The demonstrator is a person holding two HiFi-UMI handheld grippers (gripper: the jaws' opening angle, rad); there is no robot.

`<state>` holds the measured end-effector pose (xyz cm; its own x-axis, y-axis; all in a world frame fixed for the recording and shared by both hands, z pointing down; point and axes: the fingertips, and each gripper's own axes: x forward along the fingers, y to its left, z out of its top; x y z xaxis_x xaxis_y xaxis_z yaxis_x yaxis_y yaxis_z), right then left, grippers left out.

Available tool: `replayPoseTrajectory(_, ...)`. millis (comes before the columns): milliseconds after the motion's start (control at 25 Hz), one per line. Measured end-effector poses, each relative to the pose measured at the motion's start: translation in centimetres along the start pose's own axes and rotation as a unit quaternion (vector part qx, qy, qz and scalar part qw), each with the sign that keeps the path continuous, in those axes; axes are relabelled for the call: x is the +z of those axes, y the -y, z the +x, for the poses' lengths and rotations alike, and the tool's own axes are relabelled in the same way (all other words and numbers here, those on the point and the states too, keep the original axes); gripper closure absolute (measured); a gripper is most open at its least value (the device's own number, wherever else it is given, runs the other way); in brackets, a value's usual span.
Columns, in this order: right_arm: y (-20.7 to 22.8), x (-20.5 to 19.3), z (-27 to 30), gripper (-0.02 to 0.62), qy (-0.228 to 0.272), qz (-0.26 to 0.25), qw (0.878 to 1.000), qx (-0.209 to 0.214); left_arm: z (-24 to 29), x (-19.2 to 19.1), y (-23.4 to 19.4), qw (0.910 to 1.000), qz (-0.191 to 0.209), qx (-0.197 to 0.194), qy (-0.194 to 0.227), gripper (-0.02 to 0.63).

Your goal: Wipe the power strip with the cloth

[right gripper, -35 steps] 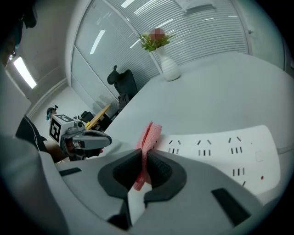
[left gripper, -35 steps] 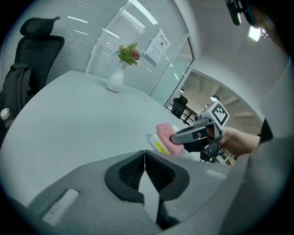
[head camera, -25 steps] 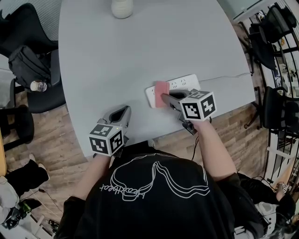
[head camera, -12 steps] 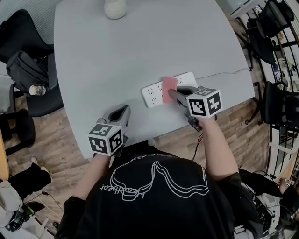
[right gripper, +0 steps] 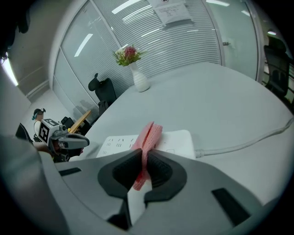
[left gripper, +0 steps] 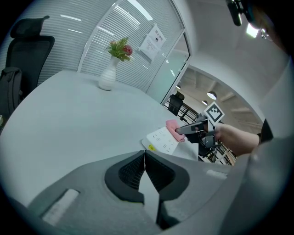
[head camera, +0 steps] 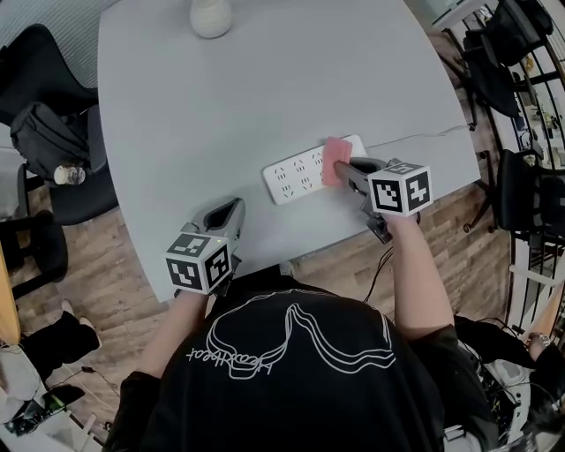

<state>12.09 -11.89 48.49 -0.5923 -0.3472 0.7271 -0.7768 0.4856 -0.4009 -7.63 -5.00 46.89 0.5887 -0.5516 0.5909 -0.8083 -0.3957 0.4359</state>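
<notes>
A white power strip (head camera: 305, 171) lies near the table's front edge, its white cord (head camera: 415, 139) running off to the right. My right gripper (head camera: 344, 169) is shut on a folded pink cloth (head camera: 335, 160), which rests on the strip's right part. In the right gripper view the pink cloth (right gripper: 148, 142) stands pinched between the jaws over the power strip (right gripper: 177, 141). My left gripper (head camera: 232, 212) rests at the table's front left, shut on nothing, apart from the strip. From the left gripper view the power strip (left gripper: 161, 139) and cloth (left gripper: 172, 127) lie ahead to the right.
A white vase (head camera: 211, 16) with flowers stands at the far side of the grey table (head camera: 265, 88). Black office chairs (head camera: 40, 115) stand left, one with a bag and bottle. More chairs (head camera: 521, 194) and racks stand on the right.
My right gripper has slid the pink cloth rightward along the power strip, from its left part to its right part. The left gripper has stayed in place.
</notes>
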Motion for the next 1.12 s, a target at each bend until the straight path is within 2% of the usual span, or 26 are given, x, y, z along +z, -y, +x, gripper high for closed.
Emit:
replayPoseTrajectory(920,7.6,-0.8,-4.7,0.555,0.0,0.013,0.995,-0.102,0.5,0.3,0.8,0.9999,0.004,-0.009,-0.004,0.591)
replayPoseTrajectory(1120,7.9,-0.7,-5.1,0.557,0.008,0.019,0.994,-0.105,0.3,0.0,0.8,1.0,0.003,-0.007,-0.004,0.591)
